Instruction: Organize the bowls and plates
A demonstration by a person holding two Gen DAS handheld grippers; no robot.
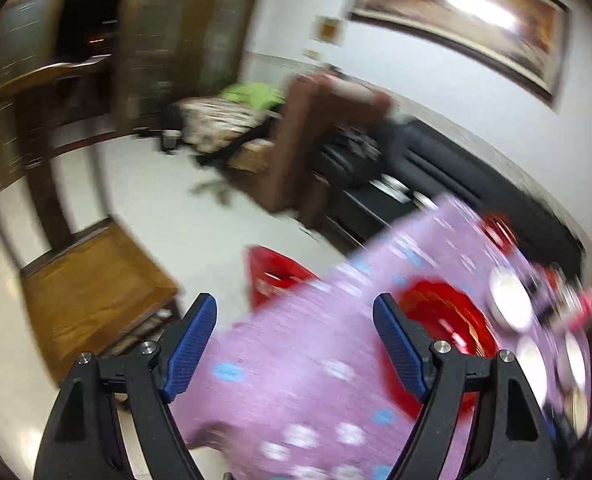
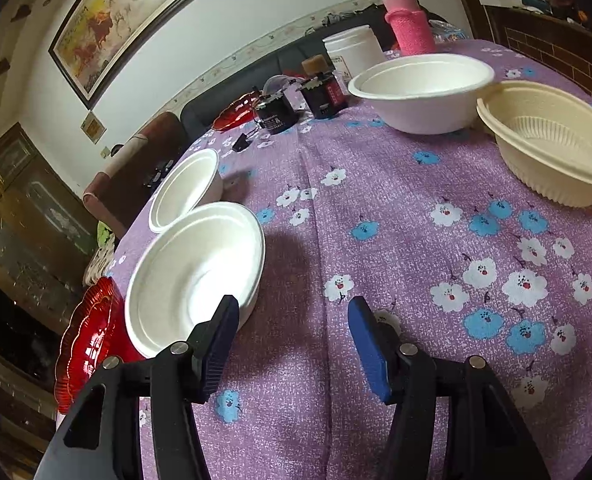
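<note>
Right gripper (image 2: 292, 344) released, fingers (image 2: 220, 340) parted over bare counter (image 2: 375, 220), gripping nothing. Near white bowl (image 2: 196, 276) just left of the left finger, touching the red plate (image 2: 88, 340) beyond. Left gripper (image 1: 296, 344) also spread, empty, red plate (image 1: 443, 320) to its right.

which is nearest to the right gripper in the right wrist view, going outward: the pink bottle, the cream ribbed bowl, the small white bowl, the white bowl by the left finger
From the right gripper:
1. white bowl, beside the left finger
2. small white bowl, just behind it, left edge
3. cream ribbed bowl, far right
4. pink bottle, back of the table
</note>
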